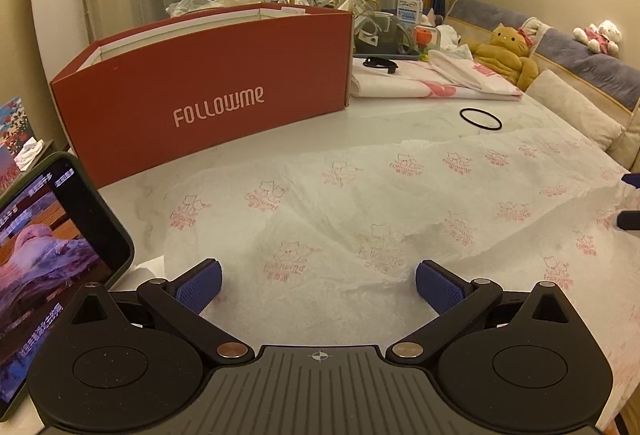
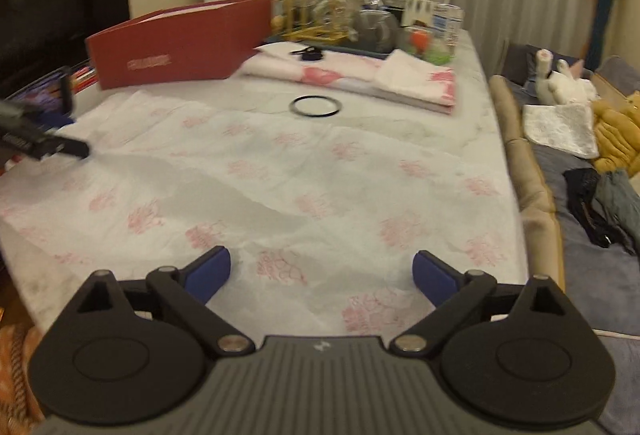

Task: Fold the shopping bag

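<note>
The shopping bag [image 1: 360,203] is white with pink cat prints and lies spread and rumpled over the marble table; in the right wrist view the bag [image 2: 280,171] covers most of the near tabletop. My left gripper [image 1: 318,285] hovers open over its near left part, blue pads wide apart with nothing between them. My right gripper [image 2: 322,275] is open too, wide over the bag's near right part, nothing pinched. The left gripper's fingers [image 2: 60,145] show at the left edge of the right wrist view; the right gripper's fingertips [image 1: 630,219] peek in at the right edge of the left wrist view.
A red FOLLOWme box [image 1: 208,91] stands at the back left. A black ring [image 1: 480,119] lies beyond the bag, near folded pink-white bags [image 1: 436,79]. A phone [image 1: 52,259] stands on the left. Glassware and clutter [image 2: 360,19] crowd the far end. A sofa [image 2: 560,163] flanks the right side.
</note>
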Demonstrator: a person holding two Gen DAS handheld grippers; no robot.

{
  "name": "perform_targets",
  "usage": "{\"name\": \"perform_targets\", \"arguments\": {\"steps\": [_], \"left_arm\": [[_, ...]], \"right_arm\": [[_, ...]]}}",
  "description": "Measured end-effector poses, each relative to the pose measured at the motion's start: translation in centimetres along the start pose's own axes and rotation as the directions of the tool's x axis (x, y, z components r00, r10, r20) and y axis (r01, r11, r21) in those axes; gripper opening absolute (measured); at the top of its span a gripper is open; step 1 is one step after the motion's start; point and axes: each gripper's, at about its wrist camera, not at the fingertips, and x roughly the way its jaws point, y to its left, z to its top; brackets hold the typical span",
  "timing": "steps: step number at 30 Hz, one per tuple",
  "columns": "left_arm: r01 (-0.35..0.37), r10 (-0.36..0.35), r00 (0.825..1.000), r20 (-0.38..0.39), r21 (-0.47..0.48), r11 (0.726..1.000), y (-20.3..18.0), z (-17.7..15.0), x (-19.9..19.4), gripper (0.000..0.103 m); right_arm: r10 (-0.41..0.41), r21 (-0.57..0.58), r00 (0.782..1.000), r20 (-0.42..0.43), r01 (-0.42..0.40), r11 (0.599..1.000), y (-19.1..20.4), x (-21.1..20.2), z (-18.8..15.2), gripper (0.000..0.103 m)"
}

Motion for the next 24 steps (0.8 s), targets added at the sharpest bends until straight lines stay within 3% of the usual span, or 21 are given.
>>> {"name": "perform_targets", "arguments": {"steps": [4, 9, 13, 15, 21, 24], "left_arm": [[0.011, -0.011, 1.000, -0.009, 0.011, 1.000, 0.0, 0.5, 0.5, 0.103], [0.018, -0.018, 1.000, 0.003, 0.016, 1.000, 0.2, 0.2, 0.3, 0.103], [0.025, -0.025, 1.000, 0.006, 0.024, 0.999, 0.3, 0.2, 0.2, 0.103], [0.028, -0.028, 1.000, 0.001, 0.027, 0.999, 0.2, 0.4, 0.4, 0.103], [0.071, -0.071, 0.997, -0.007, 0.072, 0.995, -1.6, 1.3, 1.3, 0.103], [0.085, -0.084, 0.996, -0.021, 0.094, 0.992, -2.2, 1.9, 1.6, 0.103]], "right_arm": [[-0.024, 0.012, 1.000, -0.018, 0.025, 1.000, -0.8, 0.2, 0.3, 0.100], [-0.029, 0.017, 0.999, -0.042, 0.030, 0.999, -1.6, -2.5, -2.0, 0.100], [-0.109, 0.111, 0.992, -0.069, 0.116, 0.987, -3.4, -5.0, -3.6, 0.099], [-0.129, 0.145, 0.990, -0.052, 0.135, 0.980, -3.6, -6.3, -3.9, 0.094], [-0.055, 0.080, 0.993, 0.107, 0.047, 0.996, 0.0, -7.3, -1.3, 0.094], [0.006, -0.009, 0.993, 0.116, -0.005, 1.000, 2.2, -5.3, 0.7, 0.094]]}}
